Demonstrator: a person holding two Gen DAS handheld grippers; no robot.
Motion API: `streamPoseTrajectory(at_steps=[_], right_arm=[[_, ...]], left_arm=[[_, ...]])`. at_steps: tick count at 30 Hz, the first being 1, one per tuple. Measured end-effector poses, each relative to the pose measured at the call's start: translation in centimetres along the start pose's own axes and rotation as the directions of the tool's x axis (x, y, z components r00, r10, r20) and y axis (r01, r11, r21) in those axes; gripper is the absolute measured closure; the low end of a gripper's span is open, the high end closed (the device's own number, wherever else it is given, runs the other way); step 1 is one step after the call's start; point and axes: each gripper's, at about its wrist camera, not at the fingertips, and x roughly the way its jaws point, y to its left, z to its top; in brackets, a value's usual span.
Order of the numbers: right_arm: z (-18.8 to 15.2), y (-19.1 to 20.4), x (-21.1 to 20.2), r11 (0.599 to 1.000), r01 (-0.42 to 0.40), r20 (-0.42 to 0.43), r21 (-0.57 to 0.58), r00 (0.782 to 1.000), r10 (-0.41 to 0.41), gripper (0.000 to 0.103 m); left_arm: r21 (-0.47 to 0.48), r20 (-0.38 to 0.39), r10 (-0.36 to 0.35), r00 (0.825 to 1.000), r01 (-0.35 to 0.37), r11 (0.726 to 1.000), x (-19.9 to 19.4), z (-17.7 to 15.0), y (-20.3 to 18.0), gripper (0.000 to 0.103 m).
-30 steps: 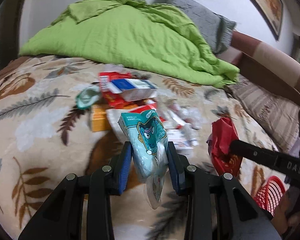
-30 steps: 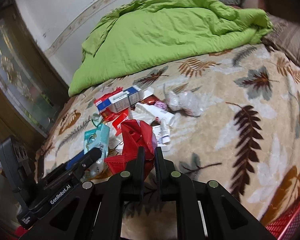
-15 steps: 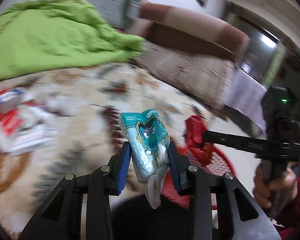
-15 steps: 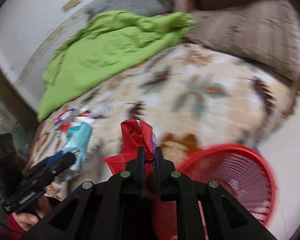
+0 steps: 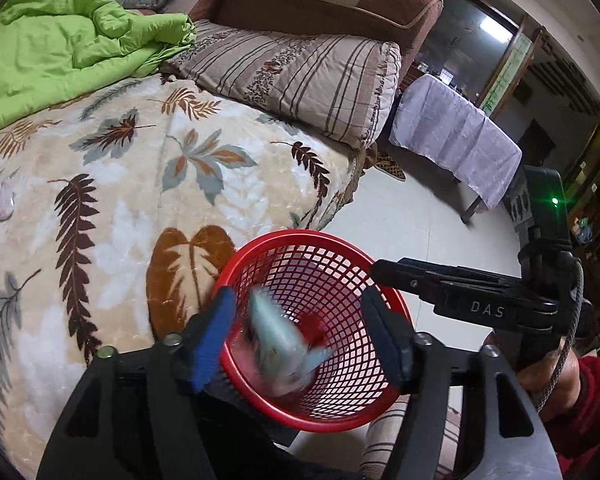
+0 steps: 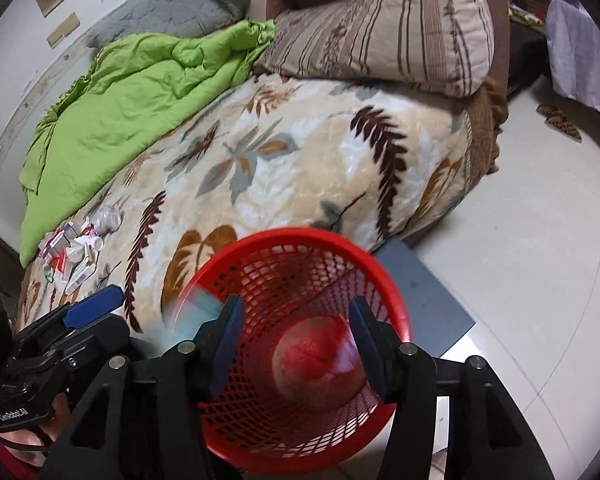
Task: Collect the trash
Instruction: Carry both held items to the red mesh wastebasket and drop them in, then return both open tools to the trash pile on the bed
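Both claws hover over a red mesh basket [image 5: 342, 408] that stands on the floor against the edge of a bed. The left claw [image 5: 304, 340] has its jaws spread wide apart and grips nothing; between and just below them a teal snack packet [image 5: 274, 340], blurred, is inside the basket's mouth, touching neither jaw. Beyond the packet, deeper in the basket, a red wrapper [image 5: 315, 325] shows as a smear. The right claw [image 6: 294, 344] is also spread wide and empty, directly above the basket [image 6: 300, 240]; the red wrapper [image 6: 320, 360] lies at the bottom straight beneath it. To the left of the right claw, the left claw [image 6: 96, 304] shows its blue pad. Far ahead and left of the right claw, a heap of leftover trash [image 6: 74, 250] lies on the leaf-patterned blanket [image 6: 280, 160], near a green quilt [image 6: 132, 100].
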Motion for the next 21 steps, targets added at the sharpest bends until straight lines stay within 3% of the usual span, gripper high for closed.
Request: streamPoseTrajectory(at_steps=[9, 15, 21], right_arm=[[1.1, 2.8, 0.2, 0.997, -0.065, 0.023, -0.032, 0.998, 0.066, 0.044], [1.6, 7.5, 0.7, 0.983, -0.138, 0.029, -0.12, 0.989, 0.143, 0.044], [1.7, 13.9, 1.8, 0.942, -0.24, -0.019, -0.235, 0.97, 0.242, 0.044]], left_arm=[[-0.042, 0.056, 0.085, 0.995, -0.082, 0.996, -2.7, -0.2, 1.8, 0.032], [-0.099, 0.115, 0.175, 0.978, -0.164, 0.981, -6.1, -0.5, 5.0, 0.03], [-0.168, 0.144, 0.264, 0.954, -0.239, 0.956, -9.6, -1.4, 9.4, 0.029]])
